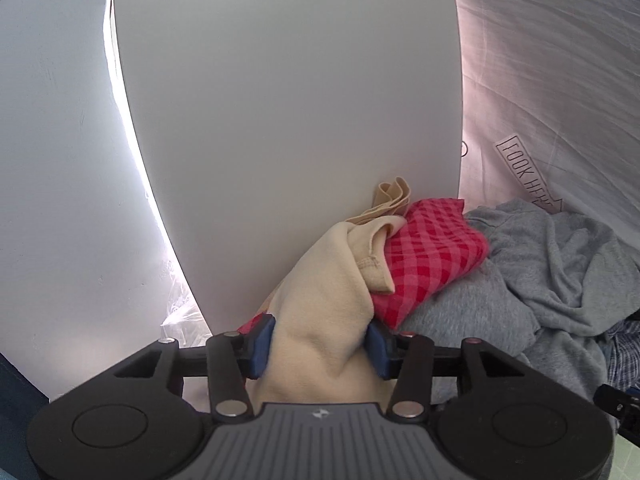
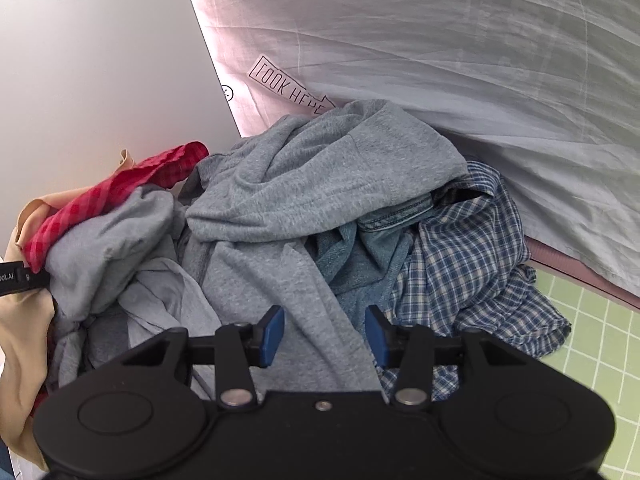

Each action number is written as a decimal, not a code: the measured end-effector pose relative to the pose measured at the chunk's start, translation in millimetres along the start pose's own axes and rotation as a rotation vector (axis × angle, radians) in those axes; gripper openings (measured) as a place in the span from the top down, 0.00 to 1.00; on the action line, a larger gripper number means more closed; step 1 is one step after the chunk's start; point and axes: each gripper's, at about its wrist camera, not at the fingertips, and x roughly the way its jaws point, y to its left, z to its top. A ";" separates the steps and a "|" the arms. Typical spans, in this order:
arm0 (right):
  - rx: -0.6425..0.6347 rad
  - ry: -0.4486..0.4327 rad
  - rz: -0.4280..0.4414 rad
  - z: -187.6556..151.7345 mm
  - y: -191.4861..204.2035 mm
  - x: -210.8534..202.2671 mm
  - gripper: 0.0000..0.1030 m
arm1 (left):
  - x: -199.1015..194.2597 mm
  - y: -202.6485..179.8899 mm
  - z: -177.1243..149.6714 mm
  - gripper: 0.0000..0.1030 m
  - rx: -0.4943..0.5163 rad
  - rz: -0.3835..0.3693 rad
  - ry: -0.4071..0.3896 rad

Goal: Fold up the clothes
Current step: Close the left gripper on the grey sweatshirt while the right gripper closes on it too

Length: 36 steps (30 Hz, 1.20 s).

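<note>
A cream garment [image 1: 320,280] rises from the pile edge, and my left gripper [image 1: 320,346] is shut on a thick fold of it, with blue pads pressing both sides. A red checked cloth [image 1: 432,248] lies just behind it against a white panel [image 1: 280,120]. In the right wrist view a heap of clothes fills the middle: a grey garment [image 2: 304,208] lies on top, then a teal piece [image 2: 360,264] and a blue plaid shirt [image 2: 472,248]. My right gripper [image 2: 325,336] is shut on a band of the grey garment. The cream garment [image 2: 24,340] hangs at the left.
A pale sheet [image 2: 440,40] with a printed label [image 2: 288,88] covers the surface behind the heap. A green gridded mat [image 2: 592,340] shows at the right. Crinkled clear plastic [image 1: 180,300] sits left of the white panel. A tip of the left gripper [image 2: 20,280] enters the right view.
</note>
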 end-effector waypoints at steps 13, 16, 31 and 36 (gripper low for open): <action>-0.006 0.020 0.055 -15.1 23.0 -13.6 0.57 | -39.9 -32.5 0.1 0.51 0.172 -0.130 -0.103; -0.003 0.024 0.051 -16.6 20.9 -13.9 0.58 | -36.2 -42.2 -6.6 0.52 0.221 -0.159 -0.091; 0.010 0.076 0.076 -28.9 21.4 -3.6 0.61 | 19.9 -63.2 -21.1 0.51 0.321 -0.120 0.005; -0.012 0.085 0.064 -30.4 24.3 -0.7 0.66 | 32.7 -65.6 -29.3 0.52 0.366 -0.083 0.002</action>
